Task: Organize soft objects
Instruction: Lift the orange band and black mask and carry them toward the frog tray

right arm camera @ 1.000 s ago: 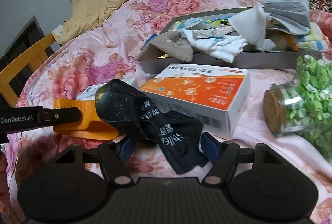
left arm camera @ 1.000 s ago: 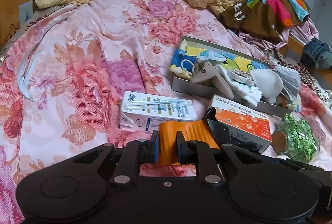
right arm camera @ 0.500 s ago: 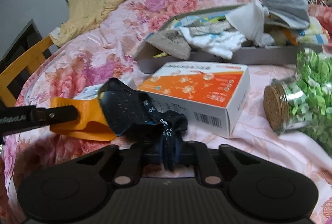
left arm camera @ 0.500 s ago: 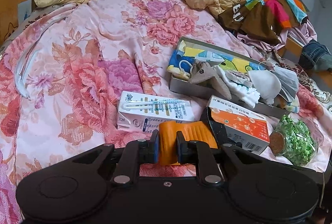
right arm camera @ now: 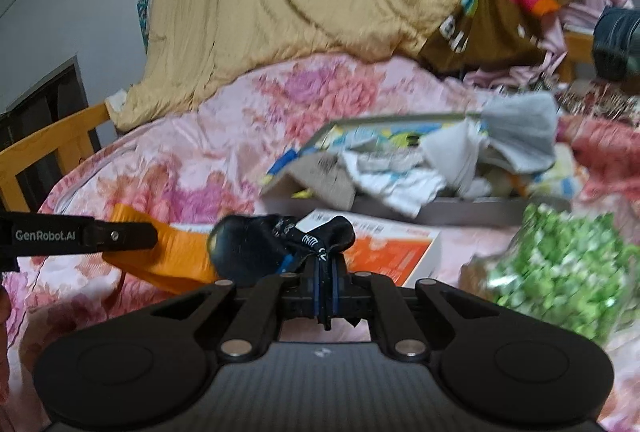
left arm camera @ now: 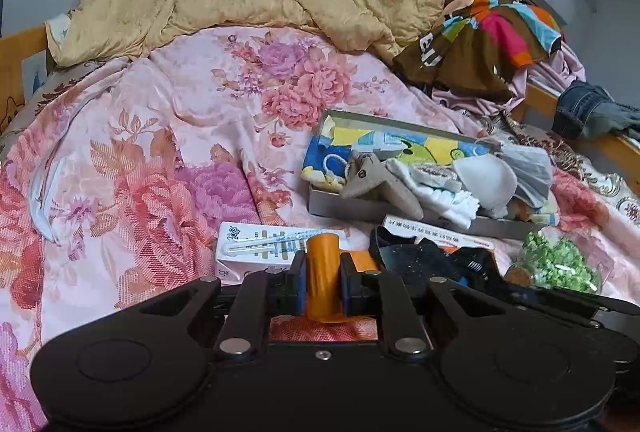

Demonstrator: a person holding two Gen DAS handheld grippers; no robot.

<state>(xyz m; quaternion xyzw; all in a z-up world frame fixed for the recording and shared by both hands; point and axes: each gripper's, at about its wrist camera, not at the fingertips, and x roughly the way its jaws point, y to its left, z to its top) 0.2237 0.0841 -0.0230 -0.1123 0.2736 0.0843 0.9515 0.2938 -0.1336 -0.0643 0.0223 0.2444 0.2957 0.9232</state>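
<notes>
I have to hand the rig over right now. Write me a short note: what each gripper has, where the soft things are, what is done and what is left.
Left gripper: jaws shut on the orange end of the orange-and-black sock.
Right gripper: jaws shut on the black end of that sock, bunched above the orange medicine box.
The grey tray behind the box already holds a heap of socks and cloths.
Done: sock gripped at both ends.
Left: probably fold it and put it in the tray. Mind the cork-stoppered jar of green bits on the right.

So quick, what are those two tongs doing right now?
Left tongs: closed on the orange end of the sock.
Right tongs: closed on the same sock's black end.
</notes>
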